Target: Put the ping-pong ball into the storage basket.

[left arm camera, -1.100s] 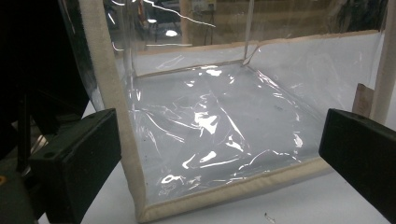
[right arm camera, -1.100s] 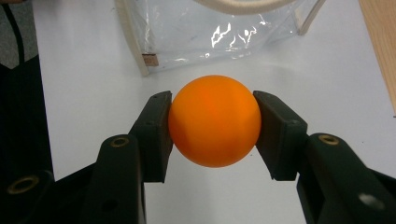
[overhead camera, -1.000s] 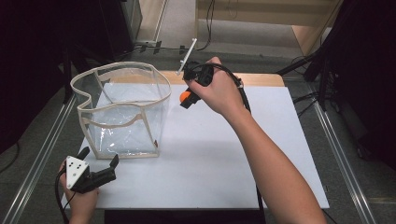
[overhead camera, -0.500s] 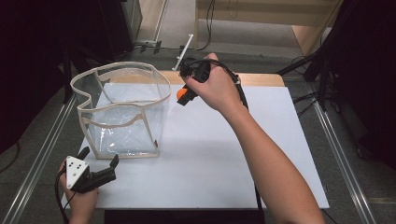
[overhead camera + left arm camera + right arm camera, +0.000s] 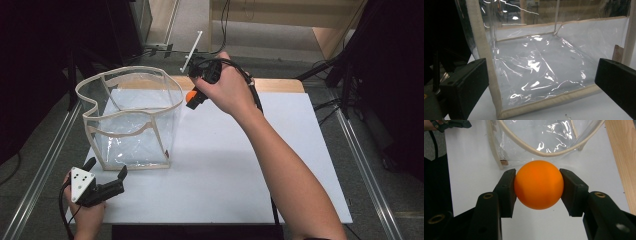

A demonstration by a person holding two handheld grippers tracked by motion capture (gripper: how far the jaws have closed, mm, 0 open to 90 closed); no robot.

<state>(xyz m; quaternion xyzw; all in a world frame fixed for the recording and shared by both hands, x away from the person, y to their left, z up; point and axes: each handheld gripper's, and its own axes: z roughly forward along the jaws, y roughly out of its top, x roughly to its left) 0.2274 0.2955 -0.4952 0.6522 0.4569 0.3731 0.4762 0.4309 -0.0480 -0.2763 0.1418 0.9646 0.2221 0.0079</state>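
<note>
— Inspector, what did the right gripper (image 5: 537, 192) carry?

— An orange ball (image 5: 538, 184). Both jaws were pressed flat against its sides, one at 9 o'clock and one at 3 o'clock of the ball, pinching it clear of the white table (image 5: 240, 165). In the high view the ball (image 5: 190, 96) sat under the right hand (image 5: 227, 87), raised just beside the bag's rim on its 3 o'clock side, outside it.

— And the bag?

— A clear plastic bag (image 5: 131, 117) with a cream fabric edge stood open on the table toward 10 o'clock. Its bottom was bare film, crinkled and glossy.

— The left gripper (image 5: 106, 187)?

— Held low at 7 o'clock of the table, just short of the bag's near corner. Its jaws were spread wide, nothing between them; the bag's lower seam (image 5: 544, 105) lay ahead of them.
</note>
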